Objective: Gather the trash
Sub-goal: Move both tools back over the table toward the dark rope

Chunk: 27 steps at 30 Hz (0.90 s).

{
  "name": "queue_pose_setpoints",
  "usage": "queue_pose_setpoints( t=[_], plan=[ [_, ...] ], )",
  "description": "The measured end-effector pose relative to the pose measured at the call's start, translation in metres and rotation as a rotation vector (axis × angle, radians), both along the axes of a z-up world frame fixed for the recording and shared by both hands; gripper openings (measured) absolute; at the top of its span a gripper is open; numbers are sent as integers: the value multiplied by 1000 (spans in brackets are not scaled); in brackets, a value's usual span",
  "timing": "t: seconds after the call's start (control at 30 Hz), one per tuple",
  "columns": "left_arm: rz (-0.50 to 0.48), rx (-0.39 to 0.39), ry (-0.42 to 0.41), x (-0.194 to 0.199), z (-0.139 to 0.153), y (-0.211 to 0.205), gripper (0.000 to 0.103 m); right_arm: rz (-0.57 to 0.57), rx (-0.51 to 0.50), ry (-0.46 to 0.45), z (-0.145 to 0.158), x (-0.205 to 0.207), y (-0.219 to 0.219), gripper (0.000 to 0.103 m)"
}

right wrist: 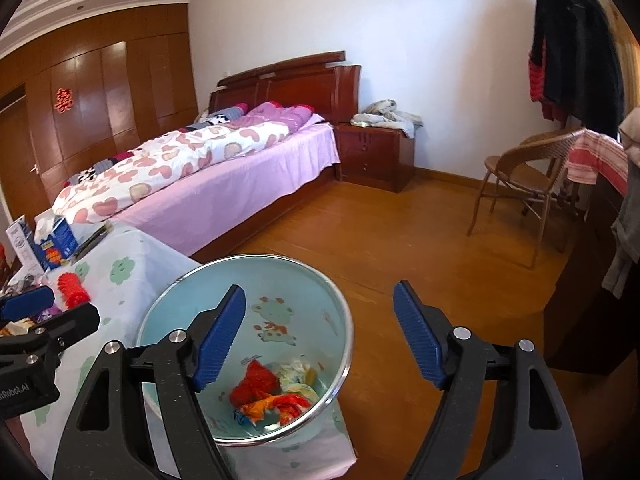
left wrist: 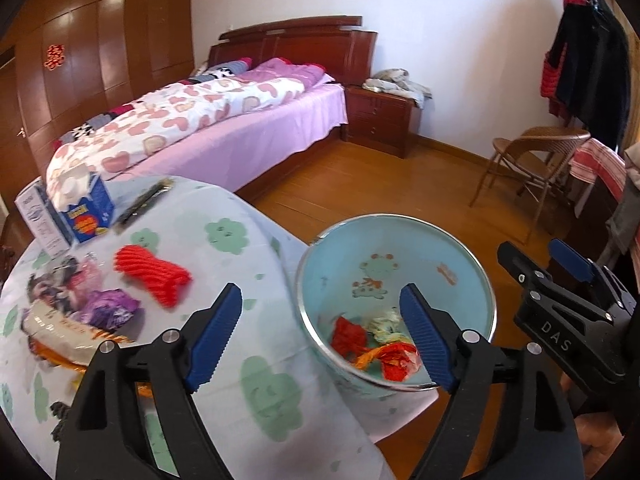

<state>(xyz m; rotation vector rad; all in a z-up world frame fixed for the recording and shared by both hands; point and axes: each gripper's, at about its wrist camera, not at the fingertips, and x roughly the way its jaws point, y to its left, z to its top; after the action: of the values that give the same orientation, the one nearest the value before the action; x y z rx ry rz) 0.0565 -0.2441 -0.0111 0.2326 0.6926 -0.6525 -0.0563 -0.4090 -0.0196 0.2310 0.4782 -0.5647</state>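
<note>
Several crumpled wrappers are lying at the bottom of the light blue bin, which is standing beside the table. More trash is waiting on the tablecloth: a red foam net and a purple wrapper. Left gripper is hovering with jaws apart, holding nothing, over the bin's rim. Right gripper is also standing wide apart and empty above the bin.
</note>
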Motion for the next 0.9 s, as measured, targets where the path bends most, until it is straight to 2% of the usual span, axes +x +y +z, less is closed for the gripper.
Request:
queue_pose_setpoints(
  t=[0.13, 0.4, 0.9],
  plan=[
    [53, 20, -16, 2, 3, 19, 84, 35, -15, 0, 5, 3, 14, 78],
    [144, 3, -13, 8, 7, 58, 92, 101, -32, 11, 12, 12, 43, 78],
    [263, -21, 13, 18, 2, 132, 92, 235, -82, 31, 18, 30, 111, 78]
  ],
)
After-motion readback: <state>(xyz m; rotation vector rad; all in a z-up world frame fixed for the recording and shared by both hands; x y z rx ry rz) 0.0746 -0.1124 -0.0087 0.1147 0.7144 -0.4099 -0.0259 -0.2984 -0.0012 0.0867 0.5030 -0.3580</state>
